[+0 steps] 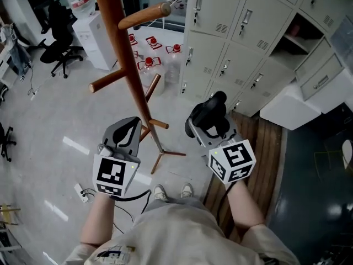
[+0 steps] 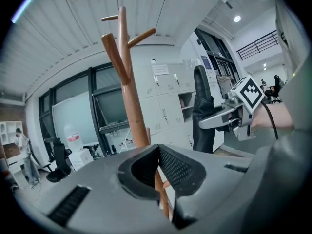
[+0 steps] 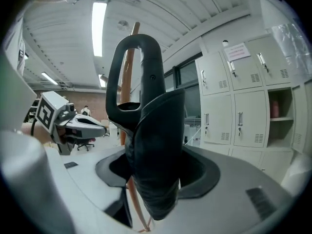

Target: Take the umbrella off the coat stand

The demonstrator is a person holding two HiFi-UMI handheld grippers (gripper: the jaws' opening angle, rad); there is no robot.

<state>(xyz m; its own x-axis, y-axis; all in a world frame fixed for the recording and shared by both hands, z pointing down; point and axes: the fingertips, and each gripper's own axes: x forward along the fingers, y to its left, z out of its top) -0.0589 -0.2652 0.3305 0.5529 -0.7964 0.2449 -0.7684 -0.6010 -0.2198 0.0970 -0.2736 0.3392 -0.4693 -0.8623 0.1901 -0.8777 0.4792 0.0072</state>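
The black folded umbrella (image 1: pixel 212 114) is off the wooden coat stand (image 1: pixel 128 65) and stands upright in my right gripper (image 1: pixel 207 125), which is shut on its body. In the right gripper view the umbrella (image 3: pixel 152 145) fills the space between the jaws, its loop handle (image 3: pixel 141 57) on top and the stand's pole (image 3: pixel 131 35) behind it. My left gripper (image 1: pixel 130 130) hovers just left of the stand's lower pole, shut with nothing in it. From the left gripper (image 2: pixel 158 152) I see the coat stand (image 2: pixel 129 82) and the held umbrella (image 2: pixel 202 111) beyond.
Grey lockers (image 1: pixel 242 43) line the wall to the right, one with its door open. A strip of wooden flooring (image 1: pixel 259 142) lies below them. An office chair (image 1: pixel 59 43) and a water dispenser (image 1: pixel 88 26) stand far left; red objects (image 1: pixel 149 51) lie beyond the stand.
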